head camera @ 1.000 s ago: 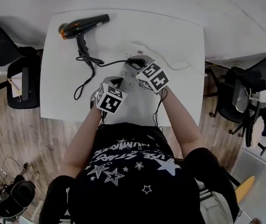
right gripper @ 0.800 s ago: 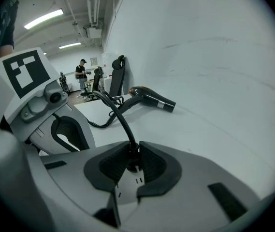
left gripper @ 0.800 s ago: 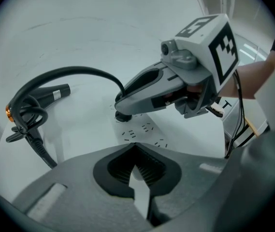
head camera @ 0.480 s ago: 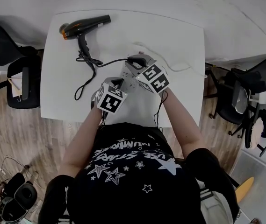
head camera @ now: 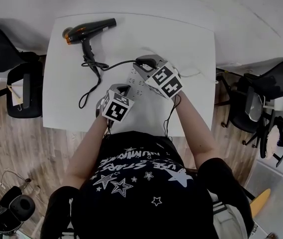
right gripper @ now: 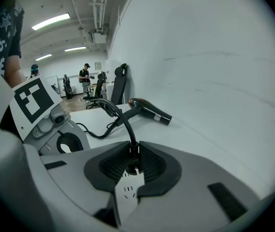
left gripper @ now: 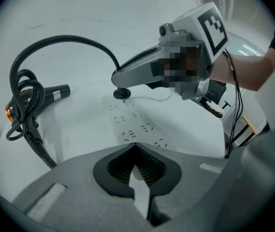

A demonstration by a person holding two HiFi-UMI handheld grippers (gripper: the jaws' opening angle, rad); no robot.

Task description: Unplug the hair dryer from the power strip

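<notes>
A black and orange hair dryer [head camera: 89, 28] [right gripper: 149, 110] lies at the far left of the white table [head camera: 181, 39]. Its black cord [head camera: 116, 64] runs to a black plug [right gripper: 133, 153] [left gripper: 123, 93]. My right gripper [head camera: 145, 62] [right gripper: 133, 166] is shut on that plug and holds it just above the far end of the white power strip [head camera: 137, 81] [left gripper: 137, 127], prongs out of the socket. My left gripper [head camera: 124, 88] [left gripper: 139, 178] is shut, its tips down on the strip's near end.
The strip's white cable [head camera: 191, 73] trails off to the table's right edge. Black office chairs stand at the left [head camera: 24, 81] and right [head camera: 253, 103] of the table. A white wall runs behind it. People [right gripper: 85, 79] stand far off in the room.
My right gripper has risen and rolled a little with the plug, lifting it off the strip. The left gripper and the hair dryer have stayed put.
</notes>
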